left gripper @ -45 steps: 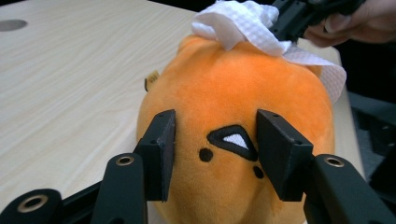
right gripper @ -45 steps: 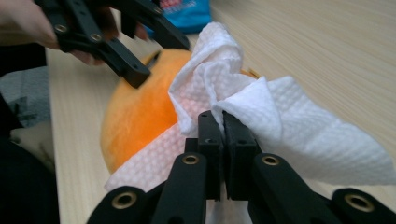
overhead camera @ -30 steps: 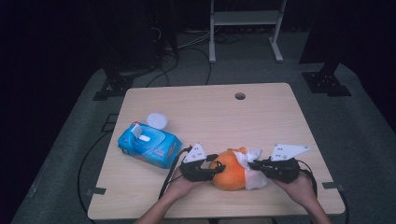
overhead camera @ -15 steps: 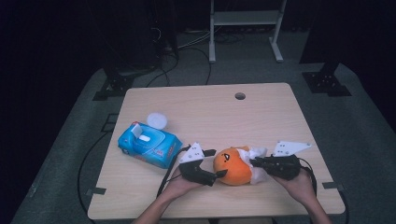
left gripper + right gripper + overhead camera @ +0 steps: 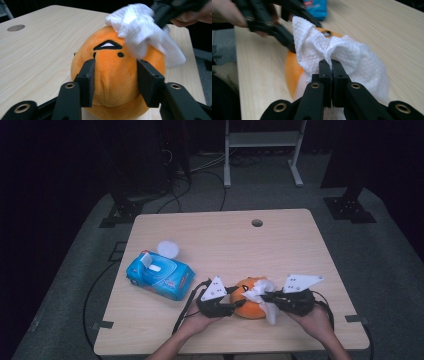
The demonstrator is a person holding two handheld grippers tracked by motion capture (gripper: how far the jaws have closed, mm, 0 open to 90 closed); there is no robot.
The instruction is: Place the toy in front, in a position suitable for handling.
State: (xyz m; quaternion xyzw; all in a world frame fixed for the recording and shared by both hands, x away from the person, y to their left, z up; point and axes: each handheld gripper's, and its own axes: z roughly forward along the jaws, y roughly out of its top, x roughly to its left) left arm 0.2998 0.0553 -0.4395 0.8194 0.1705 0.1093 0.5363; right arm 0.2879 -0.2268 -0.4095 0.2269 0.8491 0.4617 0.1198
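While the wooden table (image 5: 300,250) takes up most of the floor space in front of the person, nearly everything on it sits toward the near side. At the left lies a blue wipe pack (image 5: 160,275), with a small white round lid (image 5: 168,248) just beyond it, toward the far edge. Near the middle of the near edge rests an orange plush toy (image 5: 113,75), round, with a stitched face turned up and toward the left gripper. The left gripper (image 5: 231,305) comes at the toy from the left; its two black jaws stand partly open, one on each side of the plush body and pressing into the soft fabric, so it has the toy clamped between them. The right gripper (image 5: 332,65) comes in from the right, jaws squeezed fully together on a bunched fold of a white wipe (image 5: 337,53). That wipe drapes over the top and right side of the toy, touching it, with a loose corner hanging down toward the table on the near right. Both hands sit close together, the toy between them.
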